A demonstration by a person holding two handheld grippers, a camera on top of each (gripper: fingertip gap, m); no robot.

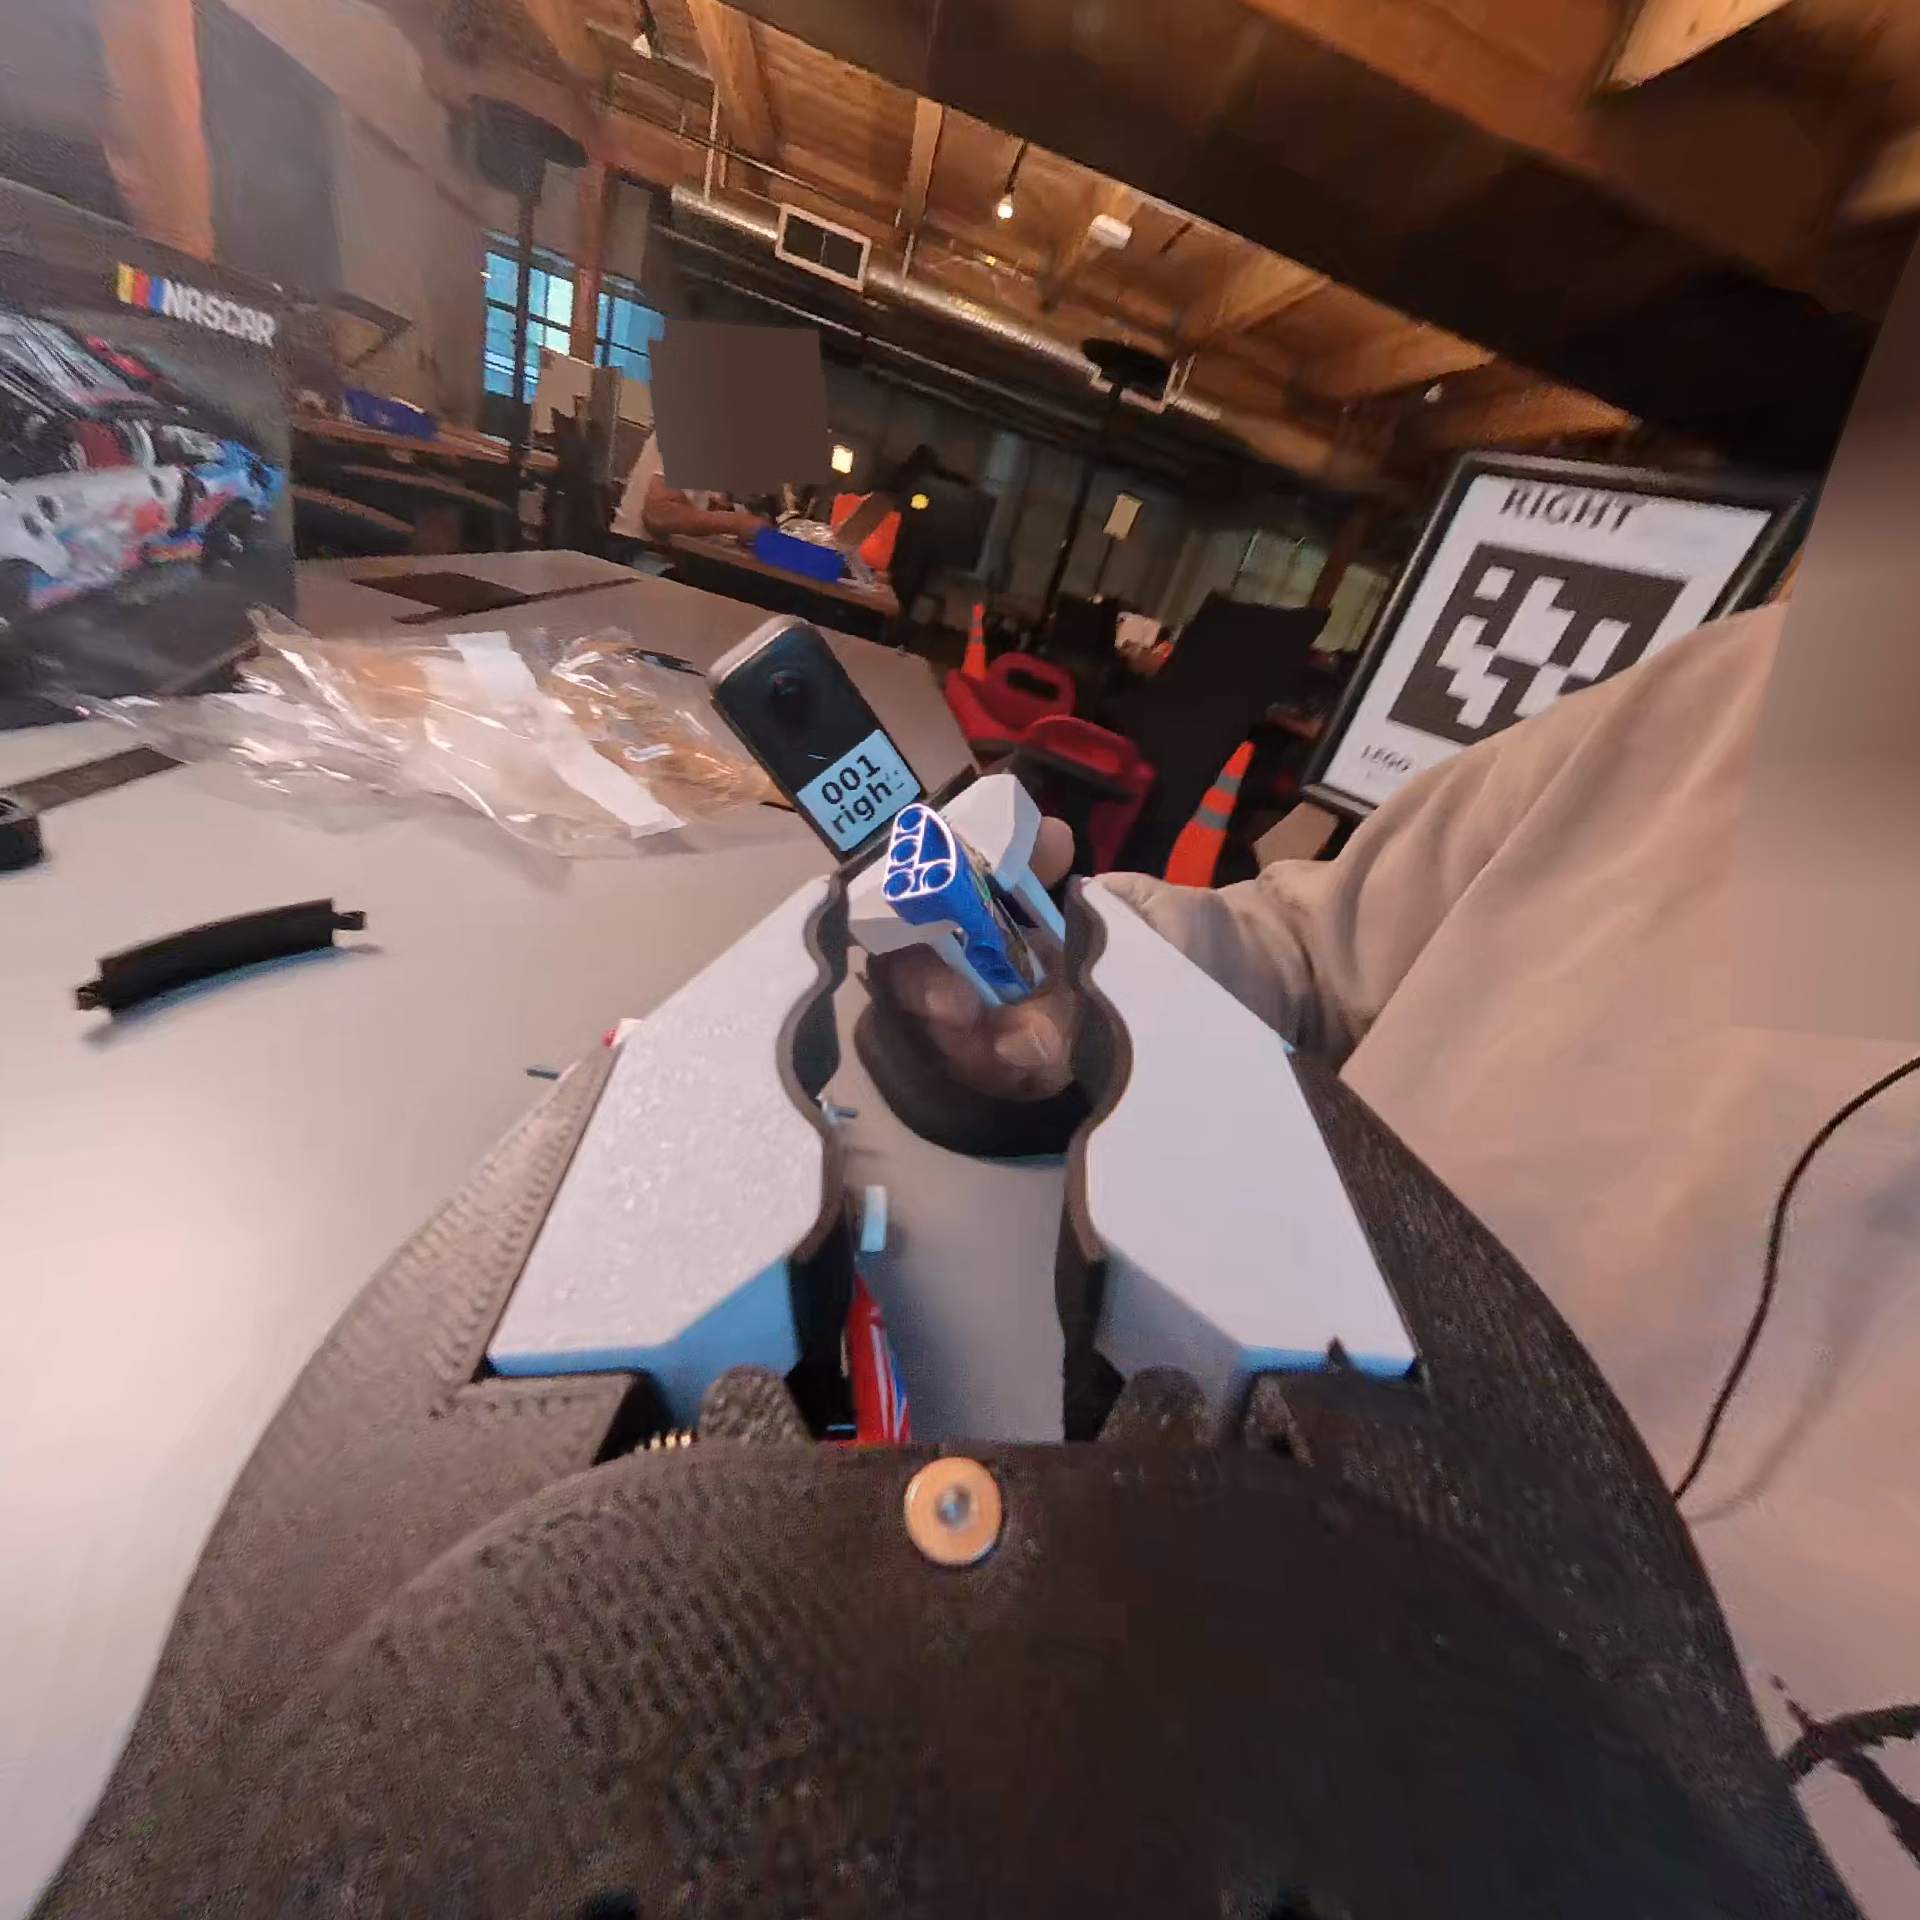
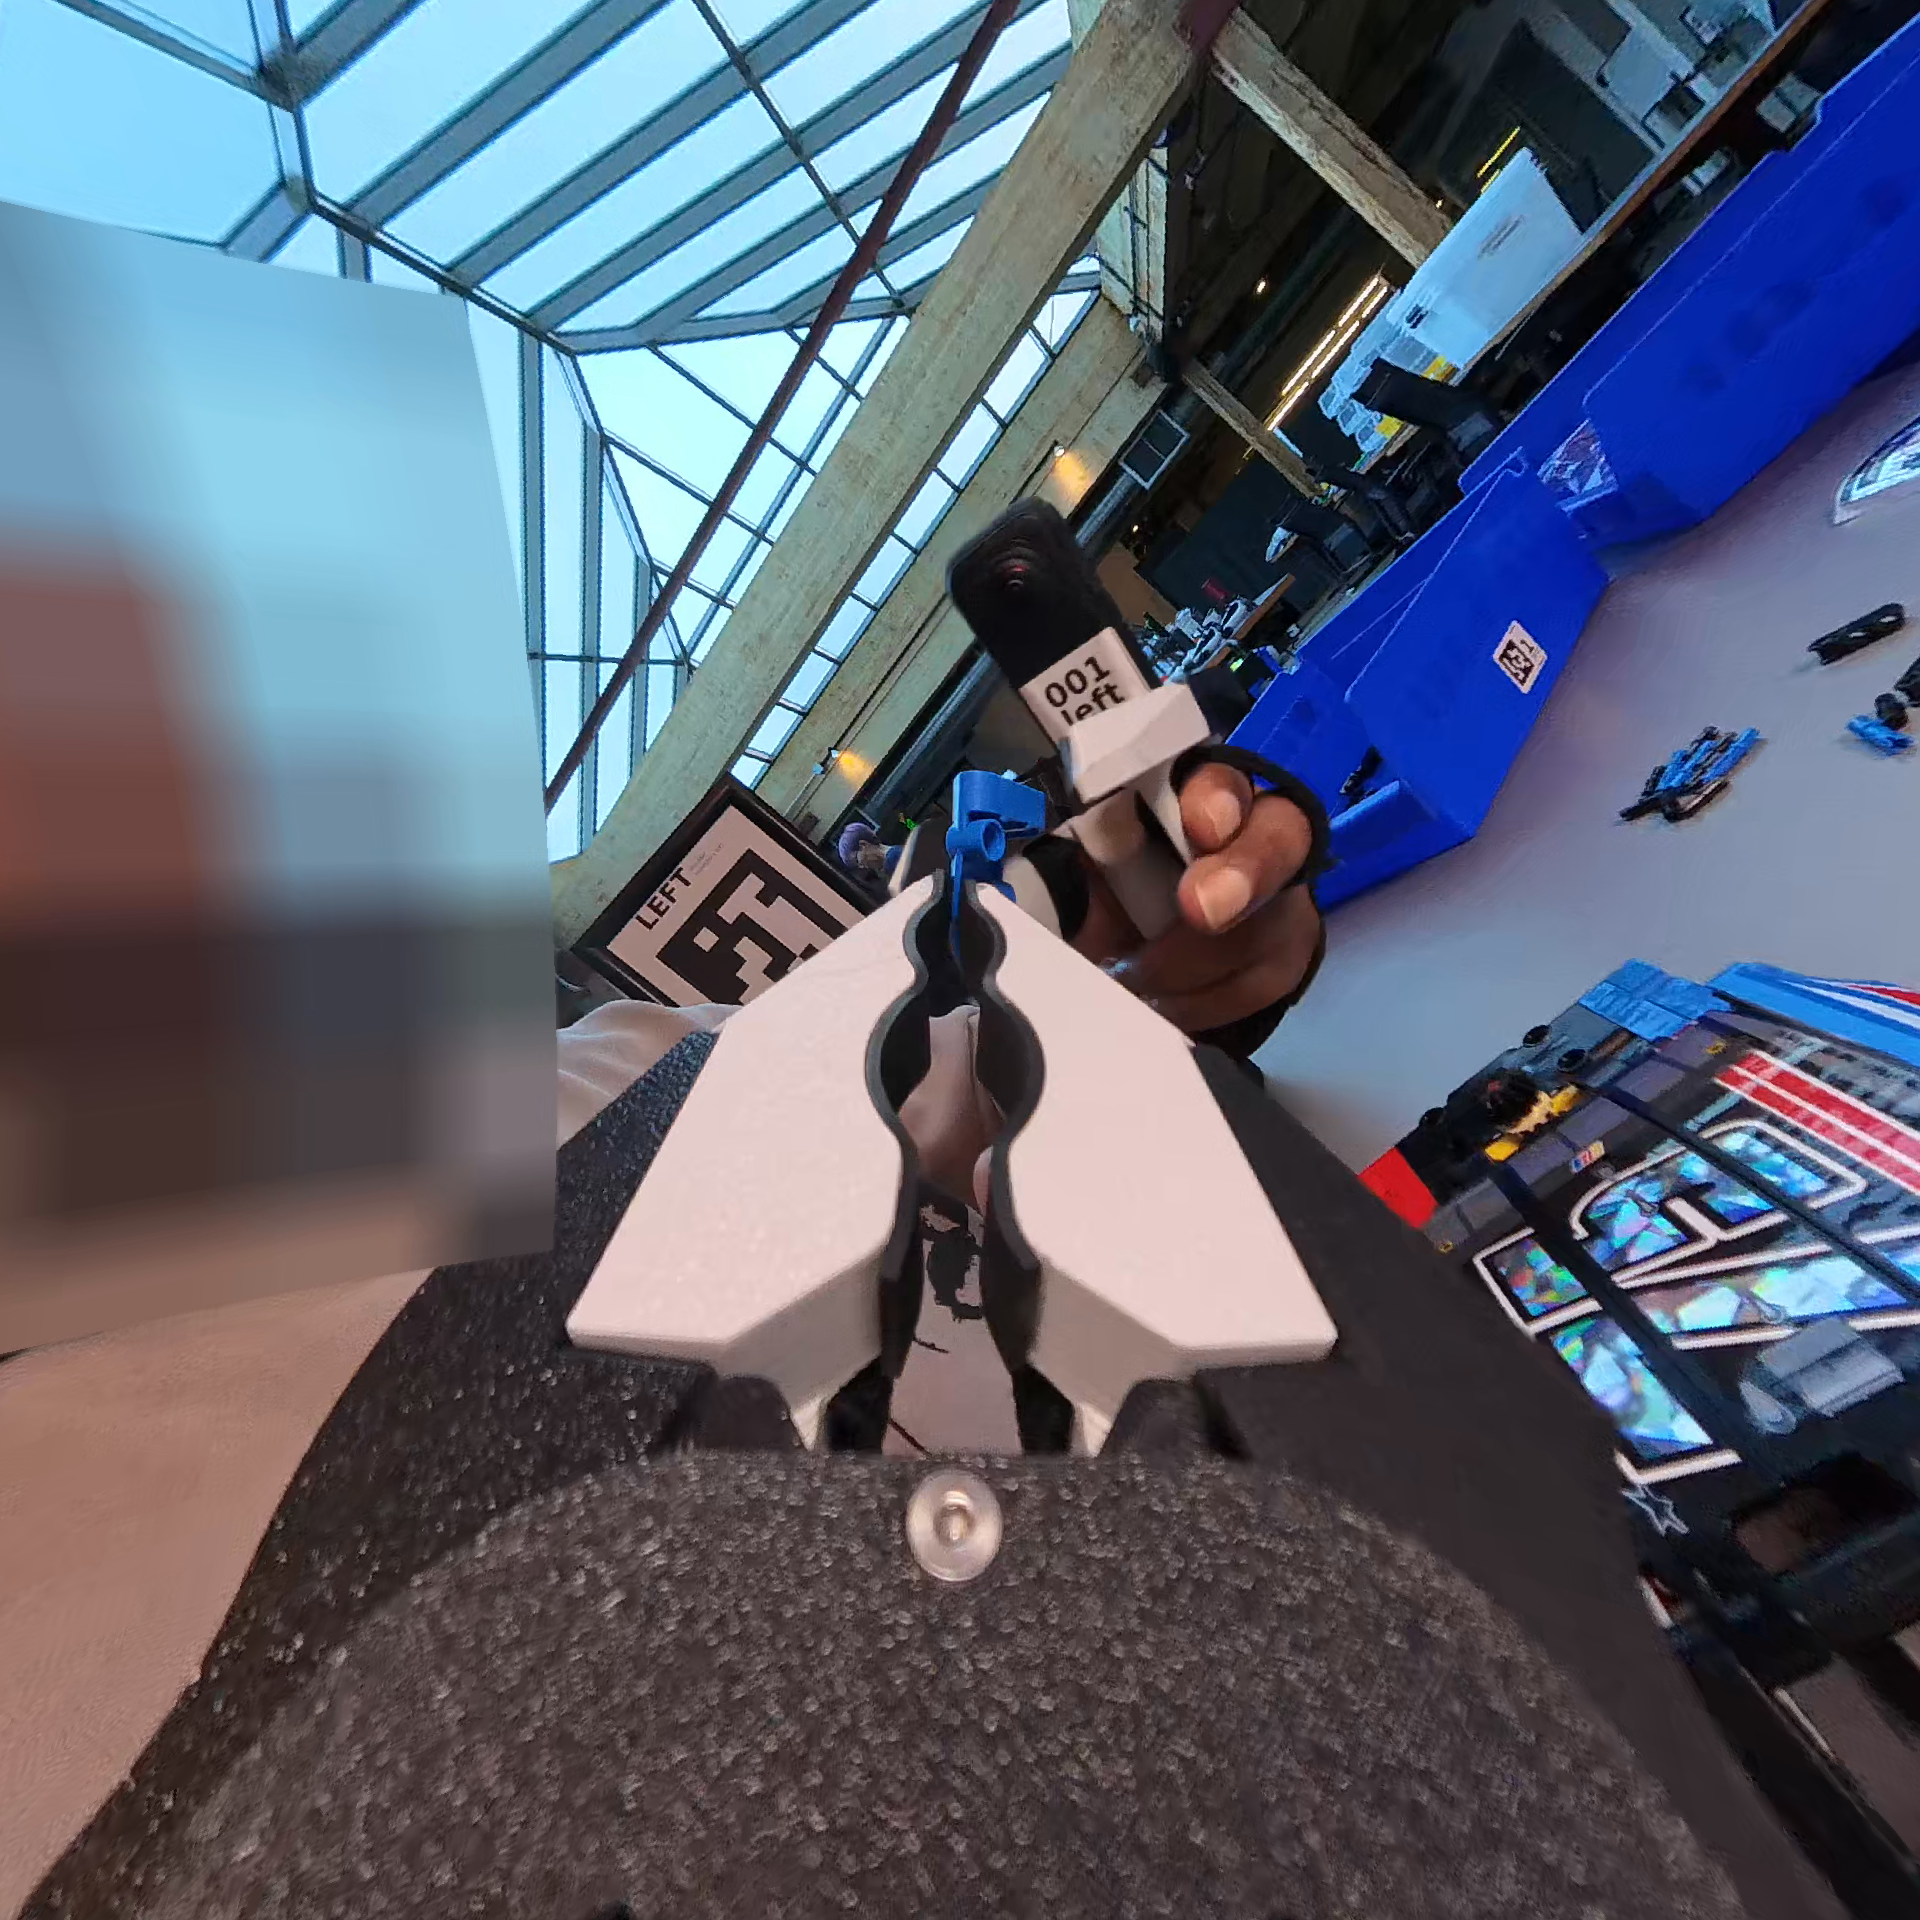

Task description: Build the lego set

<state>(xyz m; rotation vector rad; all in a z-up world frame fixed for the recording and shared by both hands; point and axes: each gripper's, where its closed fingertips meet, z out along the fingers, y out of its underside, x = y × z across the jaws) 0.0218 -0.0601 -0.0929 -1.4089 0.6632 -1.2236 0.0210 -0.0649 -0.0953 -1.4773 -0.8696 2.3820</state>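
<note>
Blue perforated lego beam piece (image 1: 940, 902) sits clamped at the tips of the right gripper (image 1: 1013, 982), seen end-on in the left wrist view, lifted off the grey tabletop (image 1: 208, 1143). Going left to right there: printed lego box with a race car picture (image 1: 125, 488) at far left, curved black lego strip (image 1: 218, 951) lying on the table, crumpled clear plastic bags (image 1: 468, 727) behind it, then the left gripper (image 1: 951, 935) with its white fingers (image 1: 707, 1143) spread apart, nothing between them. In the right wrist view the right gripper (image 2: 964, 914) is pinched on the blue piece (image 2: 982, 821); the left gripper's holding hand (image 2: 1236, 894) is just beyond. Blue plastic bins (image 2: 1475, 665) right of that, loose blue and black lego parts (image 2: 1694, 769) on the table, partly built lego car (image 2: 1714, 1195) at the right edge.
</note>
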